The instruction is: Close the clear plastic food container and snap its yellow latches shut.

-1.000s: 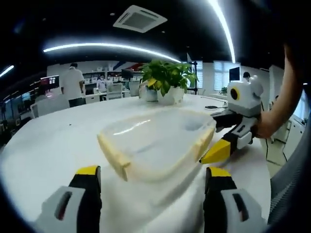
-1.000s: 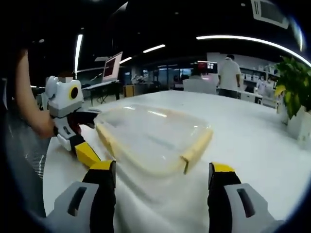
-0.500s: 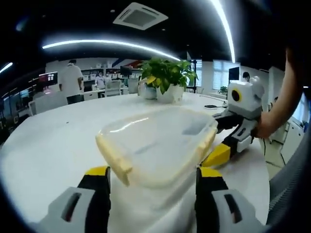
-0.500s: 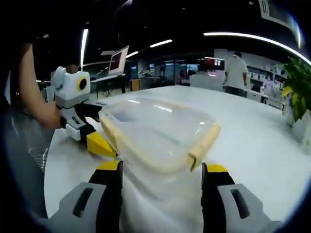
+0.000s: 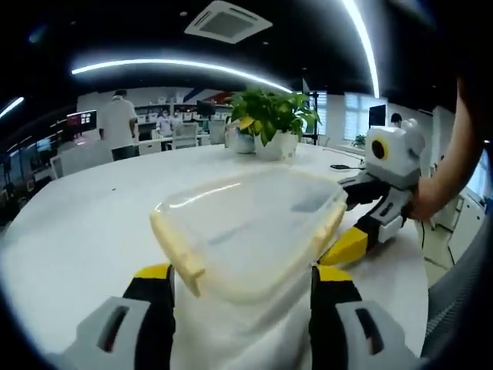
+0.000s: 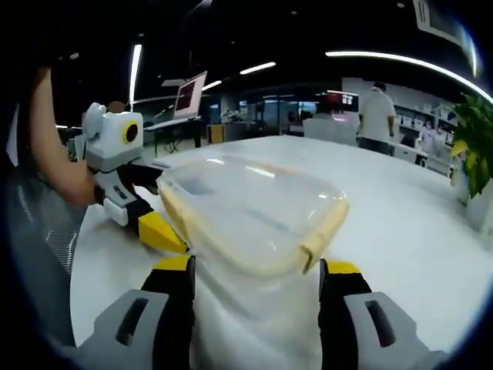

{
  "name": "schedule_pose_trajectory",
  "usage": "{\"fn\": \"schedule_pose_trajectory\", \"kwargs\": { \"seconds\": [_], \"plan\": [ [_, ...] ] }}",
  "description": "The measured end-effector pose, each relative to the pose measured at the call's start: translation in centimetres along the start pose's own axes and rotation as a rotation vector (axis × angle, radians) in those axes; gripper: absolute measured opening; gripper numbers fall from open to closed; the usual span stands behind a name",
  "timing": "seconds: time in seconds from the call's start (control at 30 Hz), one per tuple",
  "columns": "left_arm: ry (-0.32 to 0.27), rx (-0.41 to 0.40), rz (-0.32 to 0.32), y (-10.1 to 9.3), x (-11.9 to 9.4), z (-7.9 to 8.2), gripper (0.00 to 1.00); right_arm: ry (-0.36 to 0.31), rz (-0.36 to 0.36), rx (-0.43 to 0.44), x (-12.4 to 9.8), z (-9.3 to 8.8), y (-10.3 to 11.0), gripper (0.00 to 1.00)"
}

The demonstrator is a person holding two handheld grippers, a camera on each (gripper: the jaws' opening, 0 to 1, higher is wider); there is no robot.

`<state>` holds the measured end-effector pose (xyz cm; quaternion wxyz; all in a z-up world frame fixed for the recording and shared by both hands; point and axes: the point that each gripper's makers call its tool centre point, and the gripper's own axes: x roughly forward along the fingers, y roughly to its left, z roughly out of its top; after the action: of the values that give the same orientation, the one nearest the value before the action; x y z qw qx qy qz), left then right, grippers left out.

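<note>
A clear plastic food container with pale yellow latches along its sides lies lid-down-closed on the white table. My left gripper straddles its near end, and both yellow-tipped jaws press against the container's sides. The right gripper reaches in from the right, one yellow tip against the container's edge. In the right gripper view the same container sits between the jaws of my right gripper, with a latch just above the right tip. The left gripper touches it from the left.
A potted plant stands at the far side of the table, seen also as the plant at the right edge. A person stands in the office behind. A bare arm holds the right gripper. A monitor sits on a far desk.
Over the first half second both cameras came closer and both pairs of jaws narrowed onto the container. Since then almost nothing has moved.
</note>
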<state>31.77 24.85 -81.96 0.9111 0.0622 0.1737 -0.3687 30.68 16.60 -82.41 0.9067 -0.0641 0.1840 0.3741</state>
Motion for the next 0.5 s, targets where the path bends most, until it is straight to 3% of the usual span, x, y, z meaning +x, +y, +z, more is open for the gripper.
{"fn": "schedule_pose_trajectory", "kwargs": {
  "seconds": [0.5],
  "plan": [
    [0.022,-0.004,0.046,4.0,-2.6,-1.1,0.67,-0.004,0.031,-0.007,3.9,1.6,2.7,0.64]
  ]
}}
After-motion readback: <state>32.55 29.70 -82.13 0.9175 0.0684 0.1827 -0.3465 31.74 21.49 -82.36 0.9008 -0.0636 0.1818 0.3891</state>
